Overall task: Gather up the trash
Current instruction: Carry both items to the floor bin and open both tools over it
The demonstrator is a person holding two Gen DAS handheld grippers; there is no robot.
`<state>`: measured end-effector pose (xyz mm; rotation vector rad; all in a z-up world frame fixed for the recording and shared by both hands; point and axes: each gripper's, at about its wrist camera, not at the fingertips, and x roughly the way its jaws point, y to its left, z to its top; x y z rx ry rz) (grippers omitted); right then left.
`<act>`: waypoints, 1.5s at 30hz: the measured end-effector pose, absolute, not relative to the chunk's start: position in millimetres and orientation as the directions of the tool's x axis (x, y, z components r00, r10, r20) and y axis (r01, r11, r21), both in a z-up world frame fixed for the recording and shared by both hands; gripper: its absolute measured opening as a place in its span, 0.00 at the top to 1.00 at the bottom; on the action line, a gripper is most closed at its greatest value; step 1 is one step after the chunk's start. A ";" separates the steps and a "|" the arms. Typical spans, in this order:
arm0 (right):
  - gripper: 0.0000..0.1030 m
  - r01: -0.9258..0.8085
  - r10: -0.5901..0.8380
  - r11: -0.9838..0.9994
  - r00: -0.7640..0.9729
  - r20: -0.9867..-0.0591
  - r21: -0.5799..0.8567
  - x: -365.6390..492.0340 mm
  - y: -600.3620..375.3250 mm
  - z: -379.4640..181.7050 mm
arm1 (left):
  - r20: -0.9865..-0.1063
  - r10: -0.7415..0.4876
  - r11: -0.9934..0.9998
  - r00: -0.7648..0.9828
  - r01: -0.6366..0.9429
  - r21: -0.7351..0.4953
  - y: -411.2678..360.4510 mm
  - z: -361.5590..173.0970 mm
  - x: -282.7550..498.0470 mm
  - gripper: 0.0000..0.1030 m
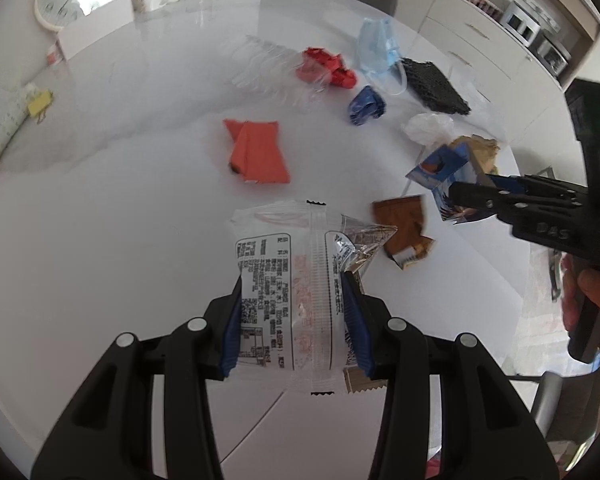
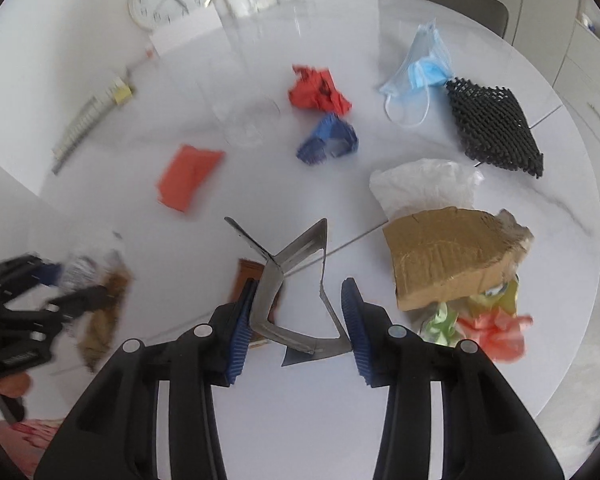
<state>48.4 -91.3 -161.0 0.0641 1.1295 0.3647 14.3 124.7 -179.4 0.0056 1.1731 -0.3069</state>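
Note:
My left gripper (image 1: pixel 292 292) is shut on a white printed snack wrapper (image 1: pixel 284 264), with a brown foil wrapper (image 1: pixel 364 240) pinched beside it. In the right wrist view my right gripper (image 2: pixel 300 286) holds a flattened small carton (image 2: pixel 288 264), grey inside, and both blue pads press its sides. The left wrist view shows that carton (image 1: pixel 440 168) as blue printed, lifted off the white table (image 1: pixel 120 220) in the right gripper (image 1: pixel 472 194). The left gripper (image 2: pixel 60 284) appears blurred at the left edge.
On the table lie an orange wrapper (image 2: pixel 188 176), red crumpled paper (image 2: pixel 318 90), a blue scrap (image 2: pixel 328 136), a face mask (image 2: pixel 420 68), black mesh (image 2: pixel 496 124), a white bag (image 2: pixel 424 184), a cardboard piece (image 2: pixel 448 256) and a clear cup (image 2: pixel 248 112). A brown wrapper (image 1: pixel 404 224) lies near the carton.

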 end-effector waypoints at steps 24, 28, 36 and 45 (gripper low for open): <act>0.57 0.360 0.053 0.905 0.430 -0.901 0.225 -137.8 -415.2 -152.5 | -0.913 -0.405 0.511 -0.034 0.820 -0.257 -262.6 -198.9 -78.4 0.50; 0.57 0.366 0.099 0.895 0.397 -0.913 0.256 -144.5 -450.8 -183.8 | -0.936 -0.341 0.519 -0.088 0.813 -0.265 -300.3 -243.2 -84.5 0.31; 0.57 0.322 0.194 0.896 0.333 -0.923 0.305 -140.5 -475.3 -238.7 | -0.953 -0.290 0.618 -0.089 0.742 -0.258 -316.9 -259.6 -74.4 0.24; 0.37 0.184 0.261 0.932 0.262 -0.929 0.314 -120.3 -442.0 -298.5 | -0.962 -0.258 0.767 0.092 0.625 -0.146 -266.5 -192.4 -48.1 0.17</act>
